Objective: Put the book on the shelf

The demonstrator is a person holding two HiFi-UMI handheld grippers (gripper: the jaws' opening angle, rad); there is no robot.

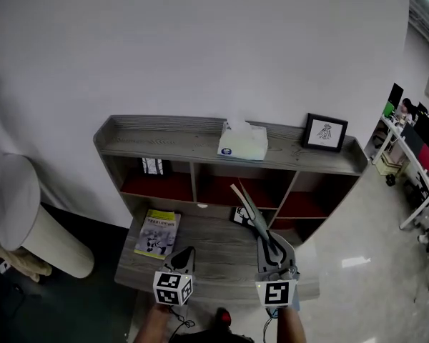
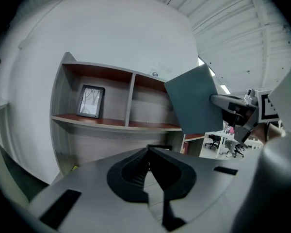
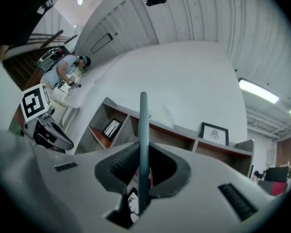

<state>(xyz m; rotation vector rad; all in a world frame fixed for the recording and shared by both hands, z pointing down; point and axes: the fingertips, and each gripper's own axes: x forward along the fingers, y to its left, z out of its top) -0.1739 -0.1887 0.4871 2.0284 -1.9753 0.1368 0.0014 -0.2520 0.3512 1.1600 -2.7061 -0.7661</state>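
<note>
Your right gripper (image 1: 266, 247) is clamped narrow on the thin teal book (image 1: 247, 207). It grips the book by one edge, so the rest stands up and forward over the surface (image 1: 214, 252), short of the shelf (image 1: 179, 143) and touching neither. In the right gripper view the book (image 3: 143, 144) shows as a single upright strip between the pads. That on-edge hold looks chosen so you can slide it into a cubby like a filed volume rather than lay it flat.

Your left gripper (image 1: 184, 256) hangs low over the surface with its jaws together and nothing between them. It sits beside the load, probably to keep out of the way.

From the head view the red-floored cubbies are seen from above, so their depth and back walls are hidden. Only a small framed print (image 1: 152, 166) shows in the left one.

A dark item with a black-and-white design lies under the book on the surface. It may be another frame, but the book covers most of it.

The book's cover text can't be read from any view. The yellow booklet (image 1: 158, 234) lies untouched on the left of the surface.
</note>
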